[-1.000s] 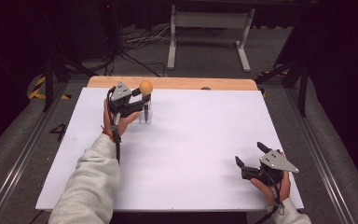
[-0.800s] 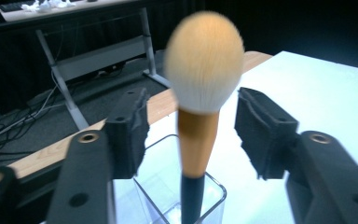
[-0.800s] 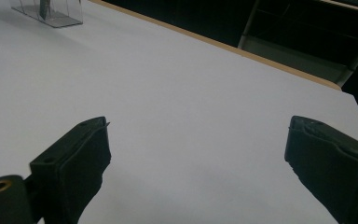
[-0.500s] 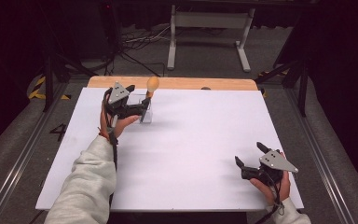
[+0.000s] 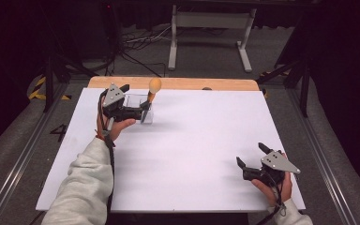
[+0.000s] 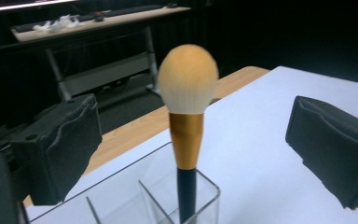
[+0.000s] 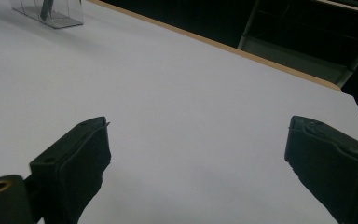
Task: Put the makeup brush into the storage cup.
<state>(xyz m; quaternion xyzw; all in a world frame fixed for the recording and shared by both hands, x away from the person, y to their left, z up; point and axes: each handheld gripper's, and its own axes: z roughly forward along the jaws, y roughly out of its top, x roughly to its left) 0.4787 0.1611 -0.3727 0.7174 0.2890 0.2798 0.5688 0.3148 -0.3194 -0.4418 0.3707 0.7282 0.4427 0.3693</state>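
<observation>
Left gripper view shows our left gripper [image 6: 191, 154] just opening, pads clear of the makeup brush [image 6: 187, 122] standing upright in the clear organizer [image 6: 204, 198]. We judge placing done; next we back away without tipping it, while our right gripper [image 7: 200, 168] rests open.

High view: fixed above person's side, faces forward and down, takes in whole surface [image 5: 192, 154] from afar. Left gripper view: very close, level, onto brush [image 6: 188, 116] in clear organizer [image 6: 168, 205]. Right gripper view: low over surface, facing far edge; shares organizer with other two.
</observation>
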